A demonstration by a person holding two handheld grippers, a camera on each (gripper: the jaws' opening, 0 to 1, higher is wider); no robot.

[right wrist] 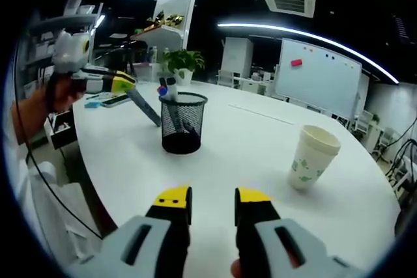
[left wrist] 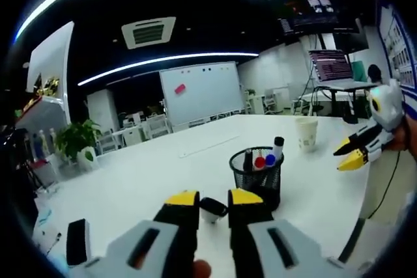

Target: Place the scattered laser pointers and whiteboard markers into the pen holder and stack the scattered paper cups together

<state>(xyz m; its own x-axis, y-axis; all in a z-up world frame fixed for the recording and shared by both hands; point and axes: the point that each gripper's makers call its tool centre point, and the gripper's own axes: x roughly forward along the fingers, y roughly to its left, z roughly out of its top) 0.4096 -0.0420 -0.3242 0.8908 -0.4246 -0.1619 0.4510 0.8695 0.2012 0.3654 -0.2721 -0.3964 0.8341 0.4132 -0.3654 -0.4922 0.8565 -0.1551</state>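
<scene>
- Left gripper view: your left gripper (left wrist: 212, 204) is clamped on a dark pen-like item (left wrist: 213, 208), probably a laser pointer, just short of the holder (left wrist: 257, 176).
- Holder stands on the table (left wrist: 143, 180), markers (left wrist: 264, 159) upright inside.
- Cups (right wrist: 311, 157) sit stacked beside it.
- Right gripper (right wrist: 213, 201) hangs empty, jaws apart.
- Risk: markers crowd the mouth; a tilted entry could tip the light mesh holder.

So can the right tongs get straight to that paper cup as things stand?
Probably yes: the right tongs stand open and empty, and bare white table lies between them and the upright paper cup.
</scene>
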